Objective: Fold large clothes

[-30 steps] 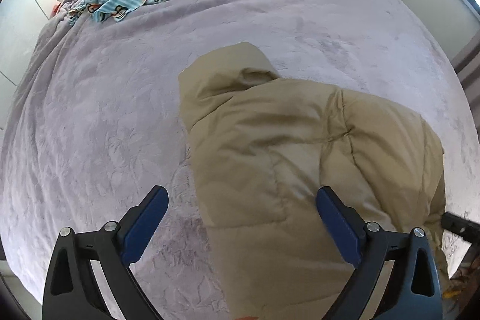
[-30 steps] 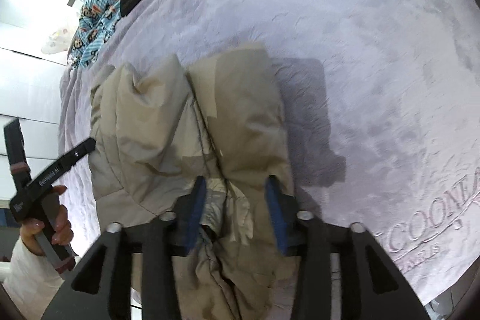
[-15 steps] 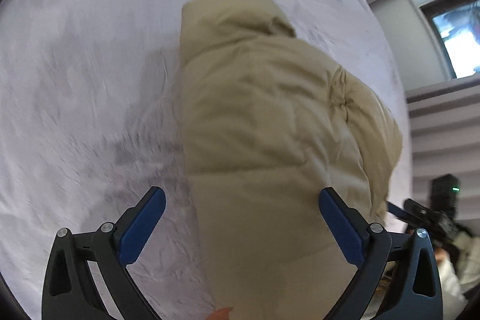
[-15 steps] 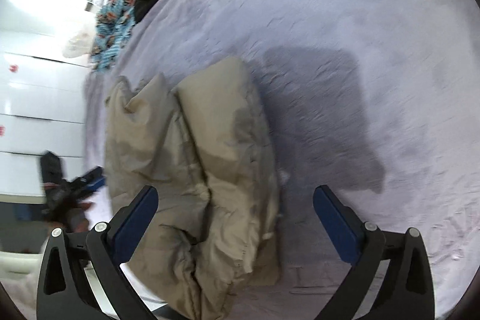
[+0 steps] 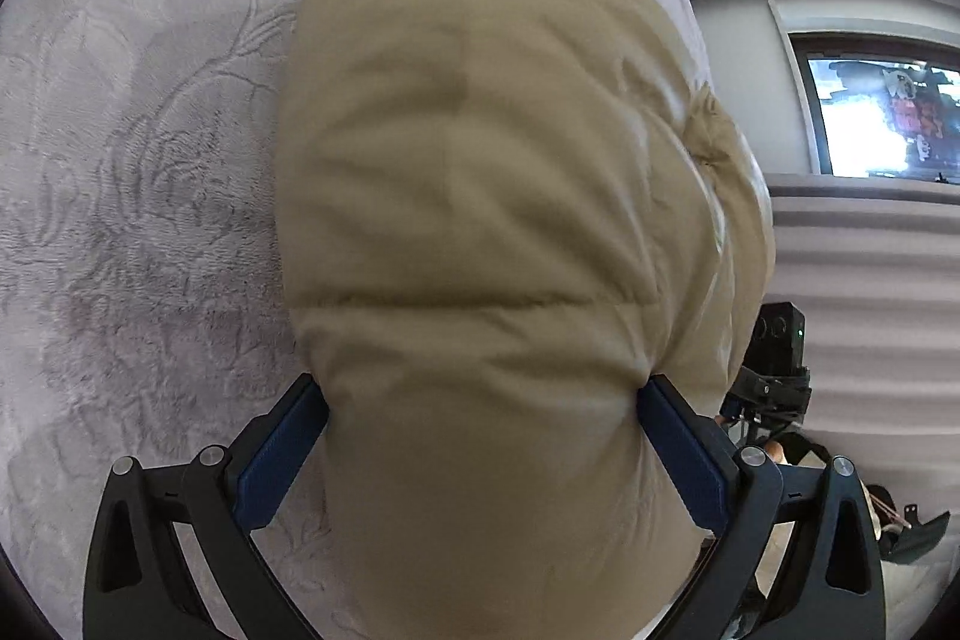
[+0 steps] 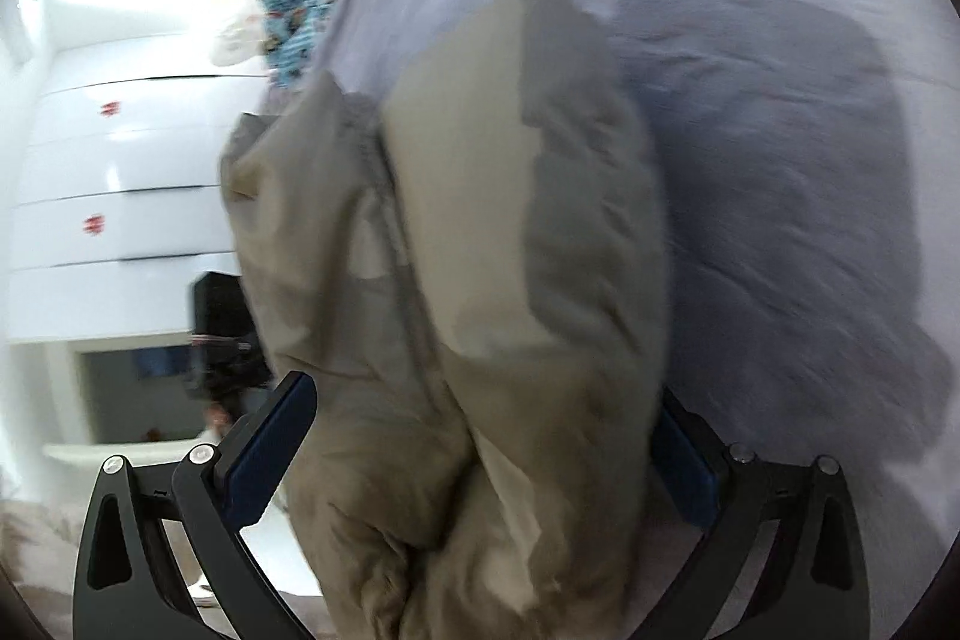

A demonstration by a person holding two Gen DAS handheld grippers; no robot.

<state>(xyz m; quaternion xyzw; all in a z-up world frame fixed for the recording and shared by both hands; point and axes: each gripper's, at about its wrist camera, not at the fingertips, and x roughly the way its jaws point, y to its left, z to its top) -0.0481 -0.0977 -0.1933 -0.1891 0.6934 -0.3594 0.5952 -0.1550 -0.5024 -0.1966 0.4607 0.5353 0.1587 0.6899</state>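
Folded tan puffer jacket (image 5: 498,220) lies on lilac bedspread (image 5: 138,172), hood end toward far side.

Left gripper (image 5: 486,436): jaws spread wide, straddling jacket's near end; padding bulges against both blue pads (image 5: 282,454); firm clamp not evident.

Right gripper (image 6: 480,442): jaws just opened to full spread, jacket bulk between them; view blurred.

Judgement: step is 2-handed grasp of bundle. Advice: seat both grippers deeper, close evenly, catch all layers, lift together so fold holds.
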